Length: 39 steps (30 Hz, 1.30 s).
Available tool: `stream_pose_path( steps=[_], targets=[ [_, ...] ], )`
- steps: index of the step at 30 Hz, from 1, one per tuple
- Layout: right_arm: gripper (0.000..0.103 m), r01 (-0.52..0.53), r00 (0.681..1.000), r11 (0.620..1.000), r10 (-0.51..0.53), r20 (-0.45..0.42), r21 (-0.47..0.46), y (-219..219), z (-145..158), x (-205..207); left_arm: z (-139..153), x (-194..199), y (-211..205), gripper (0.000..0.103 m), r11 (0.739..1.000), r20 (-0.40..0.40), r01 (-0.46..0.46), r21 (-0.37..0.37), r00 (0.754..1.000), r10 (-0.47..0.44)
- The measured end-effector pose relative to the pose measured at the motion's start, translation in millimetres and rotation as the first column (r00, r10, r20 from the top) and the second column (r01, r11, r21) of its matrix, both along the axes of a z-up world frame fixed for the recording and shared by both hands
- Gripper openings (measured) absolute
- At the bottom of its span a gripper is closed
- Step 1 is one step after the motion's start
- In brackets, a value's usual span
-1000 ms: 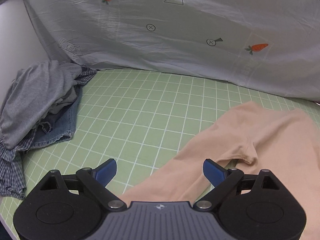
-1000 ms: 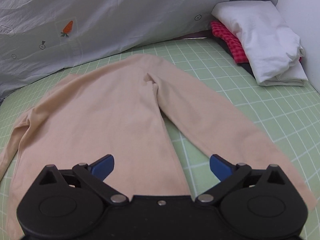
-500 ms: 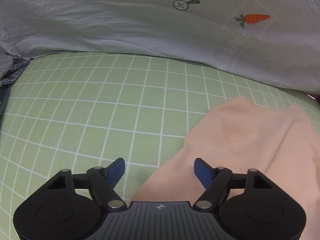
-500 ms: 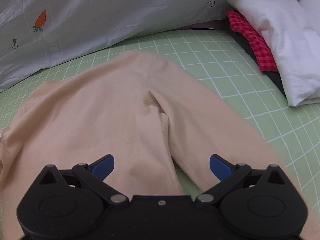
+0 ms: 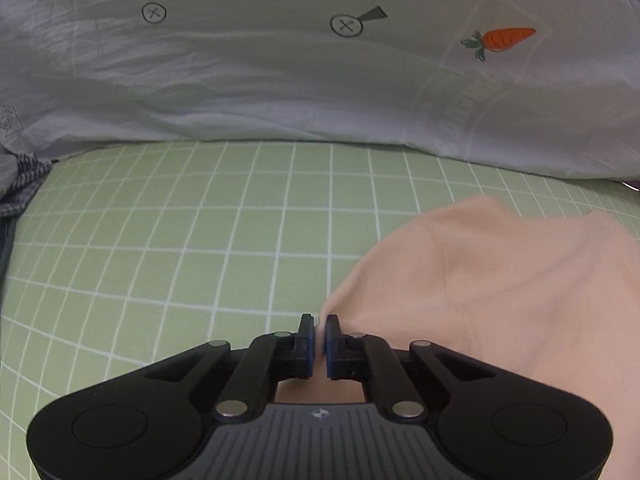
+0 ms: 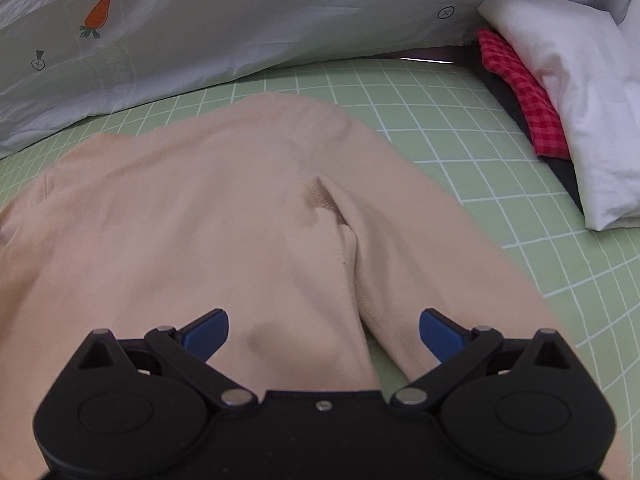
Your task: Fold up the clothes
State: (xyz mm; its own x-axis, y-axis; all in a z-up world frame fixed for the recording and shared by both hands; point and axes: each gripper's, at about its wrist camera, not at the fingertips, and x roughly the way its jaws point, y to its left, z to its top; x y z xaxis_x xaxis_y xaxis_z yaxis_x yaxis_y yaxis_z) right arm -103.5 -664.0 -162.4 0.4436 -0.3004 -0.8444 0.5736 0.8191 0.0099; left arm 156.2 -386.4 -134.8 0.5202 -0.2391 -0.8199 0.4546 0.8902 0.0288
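Note:
A peach long-sleeved shirt (image 6: 224, 216) lies spread flat on the green grid mat (image 6: 460, 136). In the left wrist view the shirt (image 5: 512, 288) fills the right side. My left gripper (image 5: 319, 330) is shut on the shirt's left edge, with a pinch of peach fabric between the blue pads. My right gripper (image 6: 323, 330) is open and low over the shirt, its fingers either side of the gap between the body and the right sleeve (image 6: 432, 264).
A grey-white sheet with carrot prints (image 5: 320, 80) drapes along the back. A stack with a folded white cloth (image 6: 568, 92) over a red checked cloth (image 6: 524, 96) lies at the right. A checked garment (image 5: 20, 188) shows at the left edge.
My left gripper moved forward and closed on the shirt's edge; it was open before. My right gripper moved forward and lower over the shirt and stayed open.

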Motion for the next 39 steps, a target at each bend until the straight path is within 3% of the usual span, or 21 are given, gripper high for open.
stream_pose_path(
  steps=[3,5,9,17,20,28,33,37,39],
  targets=[
    [0.103,-0.013,1.0,1.0,0.013,-0.002,-0.001,5.6,1.2,-0.9,6.4,3.8,0.2,0.022,0.999,0.053,0.003,0.033,0.999,-0.005],
    [0.103,-0.019,1.0,1.0,0.019,0.0,-0.003,10.2,2.7,-2.2,8.2,-4.5,3.1,0.024,0.997,0.085,0.008,0.079,0.996,-0.015],
    [0.103,-0.034,0.999,0.999,0.033,0.007,0.009,18.7,4.9,-4.6,0.7,-20.3,24.3,0.026,0.993,0.045,-0.026,0.117,0.999,0.021],
    [0.103,-0.085,0.996,0.996,0.085,0.007,0.013,38.2,8.6,-5.5,-4.2,-56.0,61.0,0.039,0.994,-0.036,-0.072,0.081,0.997,0.075],
    [0.103,-0.09,0.996,0.996,0.09,0.012,0.02,42.5,10.0,-6.9,-3.5,-70.0,58.8,0.042,0.997,-0.056,-0.059,0.04,0.997,0.061],
    [0.103,-0.095,0.995,0.995,0.095,0.017,0.039,54.5,12.8,-17.4,-11.3,-96.9,32.0,0.045,1.0,-0.118,0.022,0.02,0.993,-0.019],
    [0.103,-0.077,0.997,0.996,0.076,0.01,0.054,55.6,10.9,-24.0,-4.4,-94.7,28.9,0.048,1.0,-0.091,0.023,0.009,0.996,-0.022],
    [0.103,-0.066,0.998,0.997,0.065,0.014,0.049,53.0,12.9,-23.6,15.4,-77.8,38.0,0.05,0.998,-0.046,-0.024,-0.052,0.999,0.022],
    [0.103,-0.061,0.998,0.997,0.061,0.015,0.051,51.8,12.4,-21.8,22.1,-68.0,43.8,0.06,0.994,-0.037,-0.062,-0.09,0.998,0.059]
  ],
)
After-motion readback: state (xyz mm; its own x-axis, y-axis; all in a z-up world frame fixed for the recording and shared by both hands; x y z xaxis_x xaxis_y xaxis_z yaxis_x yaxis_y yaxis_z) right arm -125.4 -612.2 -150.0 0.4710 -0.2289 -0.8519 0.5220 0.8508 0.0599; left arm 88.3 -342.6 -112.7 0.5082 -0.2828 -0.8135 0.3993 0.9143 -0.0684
